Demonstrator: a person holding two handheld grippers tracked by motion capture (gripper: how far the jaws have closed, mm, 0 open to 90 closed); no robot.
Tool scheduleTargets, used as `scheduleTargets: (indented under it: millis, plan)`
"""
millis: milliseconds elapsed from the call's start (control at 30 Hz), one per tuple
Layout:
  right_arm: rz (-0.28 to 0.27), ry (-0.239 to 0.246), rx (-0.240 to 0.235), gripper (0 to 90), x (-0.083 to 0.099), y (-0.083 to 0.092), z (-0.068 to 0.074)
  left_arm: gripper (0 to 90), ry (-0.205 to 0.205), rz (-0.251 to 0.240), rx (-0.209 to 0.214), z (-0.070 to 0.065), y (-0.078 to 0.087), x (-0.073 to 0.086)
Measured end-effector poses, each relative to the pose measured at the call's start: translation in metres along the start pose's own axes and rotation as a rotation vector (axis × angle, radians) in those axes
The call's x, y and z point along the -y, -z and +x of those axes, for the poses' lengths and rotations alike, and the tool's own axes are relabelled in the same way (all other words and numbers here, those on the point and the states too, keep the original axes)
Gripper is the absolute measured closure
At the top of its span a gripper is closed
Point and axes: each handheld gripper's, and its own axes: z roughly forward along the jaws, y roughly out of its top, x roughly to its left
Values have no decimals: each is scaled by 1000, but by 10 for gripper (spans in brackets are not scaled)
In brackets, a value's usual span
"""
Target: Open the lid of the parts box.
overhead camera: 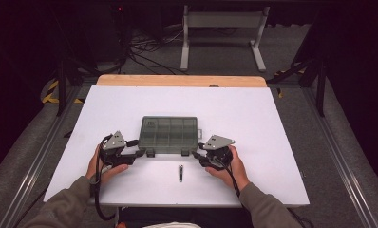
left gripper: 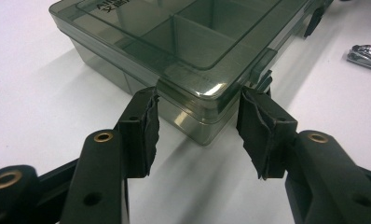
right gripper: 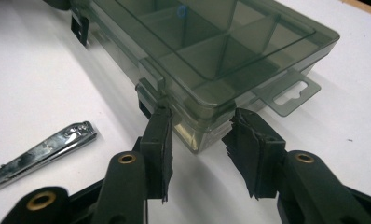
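Left gripper view: a near corner of the compartment box is clamped between the pads of the left gripper | right gripper: the other near corner is pinched | nail clipper is seen just beside, apart | box is laid closed on the white table

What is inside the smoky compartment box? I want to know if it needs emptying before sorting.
Through the closed clear lid of the compartment box, the dividers show and the nearer cells look empty. Reflections and the tinted walls hide parts of the farther cells.
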Motion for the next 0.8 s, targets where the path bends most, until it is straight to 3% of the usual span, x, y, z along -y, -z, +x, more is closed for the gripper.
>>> scheduleTargets:
  millis: [800]
  plan:
    - [-1,12,22,657,0,1,4,543,2,5,2,-1,2,-1]
